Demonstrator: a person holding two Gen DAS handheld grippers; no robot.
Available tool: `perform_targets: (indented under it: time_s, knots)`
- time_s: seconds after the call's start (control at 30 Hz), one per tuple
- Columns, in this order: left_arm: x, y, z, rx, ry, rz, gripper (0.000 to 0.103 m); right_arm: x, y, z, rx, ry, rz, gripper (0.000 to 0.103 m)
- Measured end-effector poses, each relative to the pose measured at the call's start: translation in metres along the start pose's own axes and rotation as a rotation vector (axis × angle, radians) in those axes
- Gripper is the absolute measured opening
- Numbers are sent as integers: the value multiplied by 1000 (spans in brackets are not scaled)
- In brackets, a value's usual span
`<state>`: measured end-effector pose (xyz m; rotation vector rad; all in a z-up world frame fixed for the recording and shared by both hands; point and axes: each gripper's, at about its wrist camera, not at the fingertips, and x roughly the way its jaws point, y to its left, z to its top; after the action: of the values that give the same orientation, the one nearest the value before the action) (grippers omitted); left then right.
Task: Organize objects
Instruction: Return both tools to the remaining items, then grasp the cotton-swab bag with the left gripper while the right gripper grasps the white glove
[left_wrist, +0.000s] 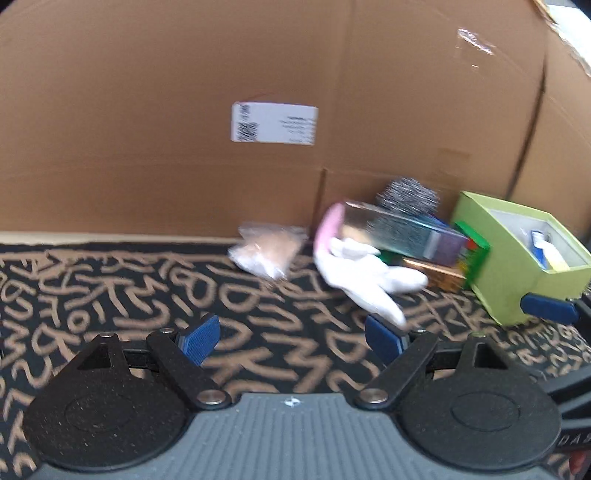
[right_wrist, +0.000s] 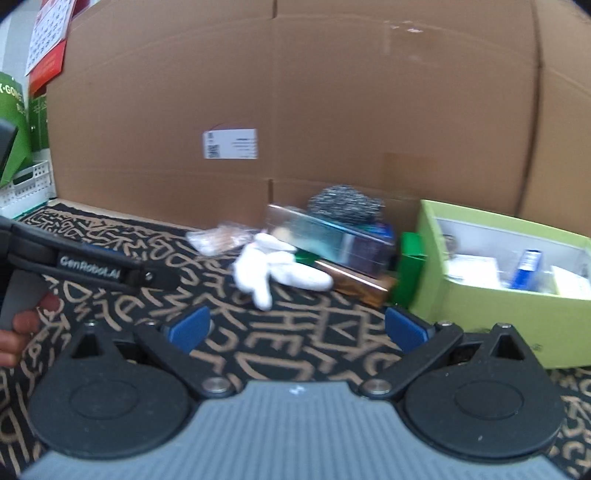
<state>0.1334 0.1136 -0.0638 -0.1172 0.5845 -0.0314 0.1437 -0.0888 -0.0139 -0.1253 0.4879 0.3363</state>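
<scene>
Both your grippers hang empty over the patterned mat (left_wrist: 110, 295), jaws spread wide, blue pads apart: left gripper (left_wrist: 290, 338), right gripper (right_wrist: 295, 328). Nearest loose item to both is the white plush toy (left_wrist: 364, 278), lying on the mat ahead of you; in the left view it sits just beyond the right-hand finger pad (left_wrist: 382, 338), up and right of the jaw gap, one limb pointing down toward that pad. From the right gripper it lies ahead and slightly left of centre (right_wrist: 275, 275), a bit farther off. So the left hand looks nearer, my guess. Its long axis runs diagonally, head end against the shiny long box (left_wrist: 406, 230), which leans across a brown box (left_wrist: 432, 271) and small green box (left_wrist: 474, 247). Behind those, a steel scourer (left_wrist: 408, 195) sits against the big cardboard wall (left_wrist: 184, 110). A clear plastic bag (left_wrist: 267, 249) lies left of the toy, apart from it. The lime-green open box (right_wrist: 491, 306), already holding a few items, stands right of the pile, near the right gripper's right finger; likely the drop target. Blurry frames, details soft.
</scene>
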Motion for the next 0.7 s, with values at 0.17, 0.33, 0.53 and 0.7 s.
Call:
perform_targets:
  time_s: [0.17, 0.33, 0.53, 0.7]
  knots:
    - [30, 13, 13, 1, 27, 37, 89, 37, 12, 11, 17, 20, 16, 103]
    - [60, 14, 30, 38, 17, 67, 89, 73, 15, 20, 24, 55, 26, 99]
    - [93, 16, 43, 52, 28, 67, 89, 113, 19, 29, 13, 91, 32, 80]
    - [112, 15, 48, 91, 42, 64, 79, 135, 22, 30, -6, 130, 43, 46]
